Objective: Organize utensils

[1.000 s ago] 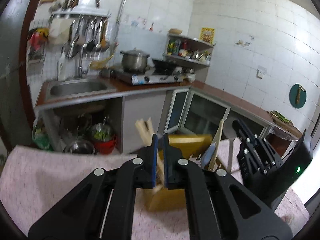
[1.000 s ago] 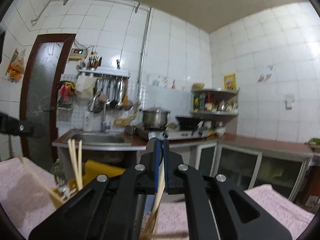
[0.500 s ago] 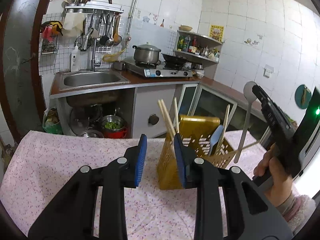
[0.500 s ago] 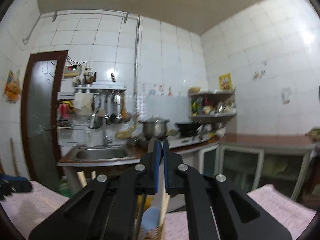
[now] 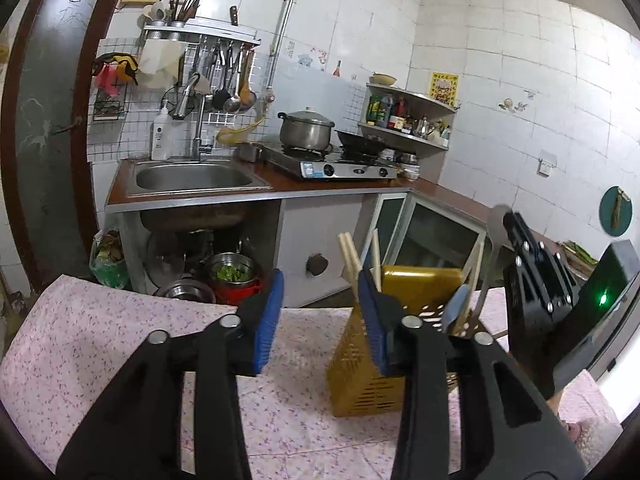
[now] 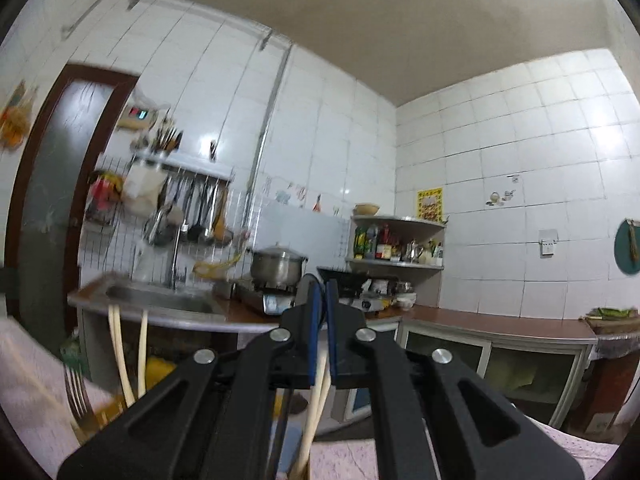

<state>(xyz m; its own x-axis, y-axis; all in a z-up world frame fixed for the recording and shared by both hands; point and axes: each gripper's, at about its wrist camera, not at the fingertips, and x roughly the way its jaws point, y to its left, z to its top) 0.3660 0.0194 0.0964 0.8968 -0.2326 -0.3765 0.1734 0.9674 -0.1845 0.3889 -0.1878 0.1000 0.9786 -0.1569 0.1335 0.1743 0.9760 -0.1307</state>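
Observation:
A yellow slotted utensil caddy (image 5: 360, 376) stands on the pink flowered tablecloth (image 5: 100, 340). Pale chopsticks (image 5: 349, 258) and a blue-tipped utensil (image 5: 454, 310) stand upright in it. My left gripper (image 5: 320, 312) hangs just in front of the caddy; its jaws are opening and nothing is between the blue pads. The right finger overlaps the caddy's left corner. My right gripper (image 5: 510, 220) is at the caddy's right, shut on a metal spoon (image 5: 495, 220) whose handle slants down towards the caddy. In the right wrist view the gripper (image 6: 322, 286) is shut, with chopsticks (image 6: 120, 360) and a blurred fork (image 6: 74, 392) low left.
Beyond the table runs a counter with a steel sink (image 5: 196, 178), a gas stove (image 5: 340, 168) bearing a pot (image 5: 306, 130), and a corner shelf (image 5: 408, 128) of bottles. Pots and a red bowl sit under the sink. A person's hand (image 5: 568, 428) shows low right.
My left gripper let go of the chopsticks, opened and drew back from the caddy; they now stand in it. My right gripper carried the spoon in beside the caddy and tilted upward.

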